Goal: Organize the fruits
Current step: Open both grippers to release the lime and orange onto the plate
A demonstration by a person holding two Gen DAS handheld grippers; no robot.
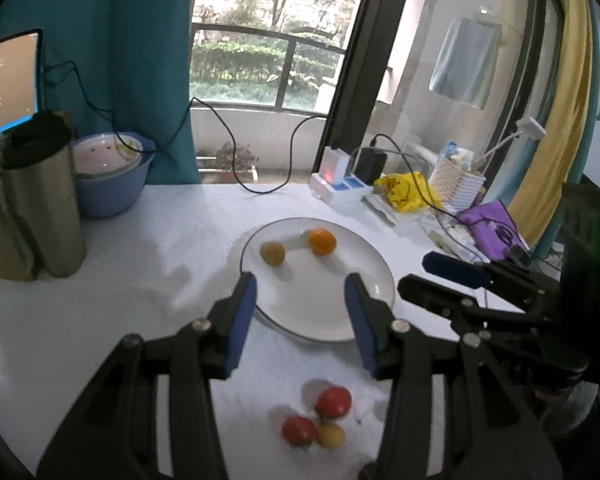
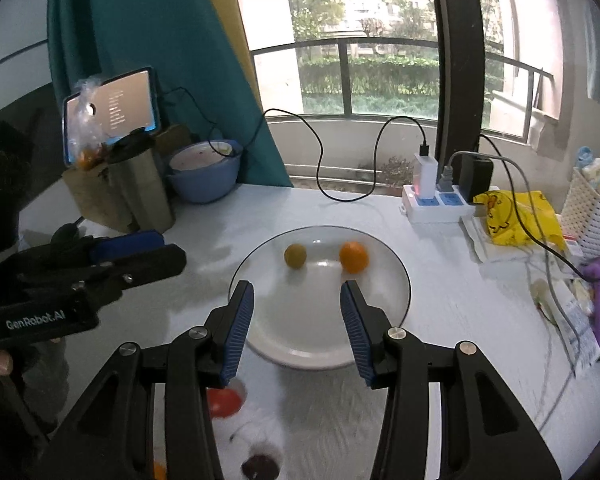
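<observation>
We have the white table [image 1: 112,280] running under both tools, and the white plate [image 2: 384,300] lies just ahead of them, its near rim under the fingertips in both wrist views. Our left gripper [image 1: 300,292] has its jaws spread with nothing between the blue pads, and our right gripper [image 2: 296,300] is the same: parted and empty. Neither touches any fruit.

On the plate, beyond the fingertips, sit an orange fruit [image 1: 322,241] and a greenish-brown fruit [image 1: 273,253], apart from each other. The fruit not yet on the plate lies on the table below the left gripper's fingers: two red tomatoes [image 1: 333,401] and a small yellow fruit [image 1: 330,435], clustered and touching or nearly so. In the right wrist view one red tomato shows partly behind the left-hand finger, and a dark round thing [image 2: 261,466] lies lower still; we cannot tell what it is.

We judge the next step to be fetching one of the loose fruits. To do it well, we should drop the left gripper back and down over the upper tomato, since it stands freest of the cluster. We want the pads on either side of its widest part, and we should close gently, as tomato skin bruises and round fruit rolls. A nudge there could scatter its neighbours.
</observation>
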